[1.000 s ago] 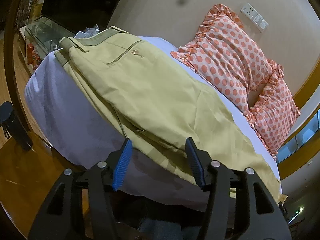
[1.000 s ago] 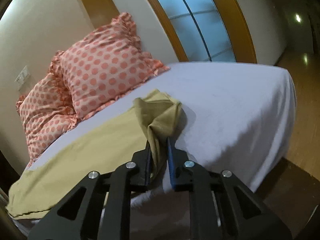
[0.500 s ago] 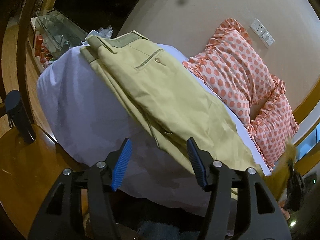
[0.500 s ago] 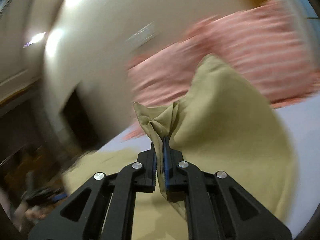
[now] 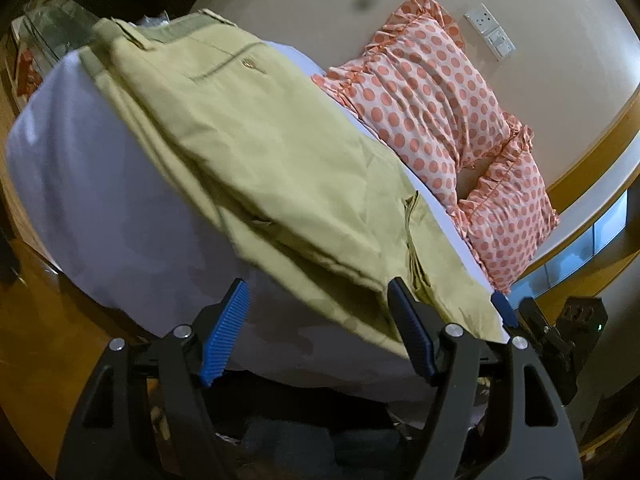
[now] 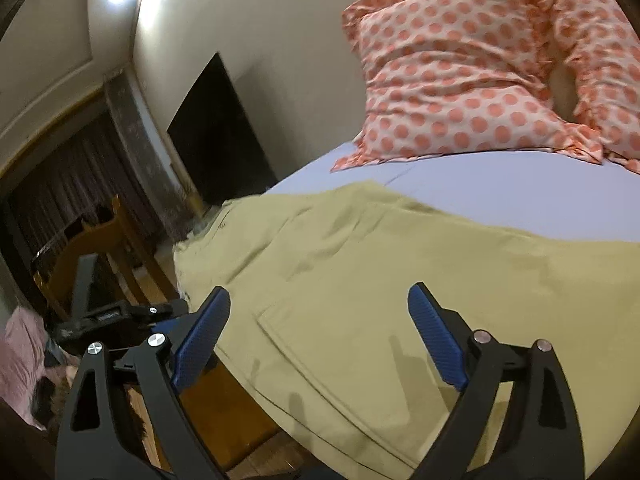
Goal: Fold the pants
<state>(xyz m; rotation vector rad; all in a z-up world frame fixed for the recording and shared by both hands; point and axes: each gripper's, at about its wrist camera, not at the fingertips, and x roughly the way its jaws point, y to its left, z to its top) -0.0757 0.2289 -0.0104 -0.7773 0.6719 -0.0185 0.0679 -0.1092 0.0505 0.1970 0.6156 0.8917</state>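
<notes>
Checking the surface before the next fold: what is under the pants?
The pants lie on a pale bed sheet, which shows around them. Whatever lies beneath the fabric itself is covered.

Cream wall (image 5: 320, 8), wood floor (image 5: 44, 340), polka-dot pillows (image 6: 452, 80).

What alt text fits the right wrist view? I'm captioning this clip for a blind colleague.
The open right gripper hovers empty over khaki pants spread on a lavender bed sheet. Two polka-dot pillows lean against the wall behind.
</notes>
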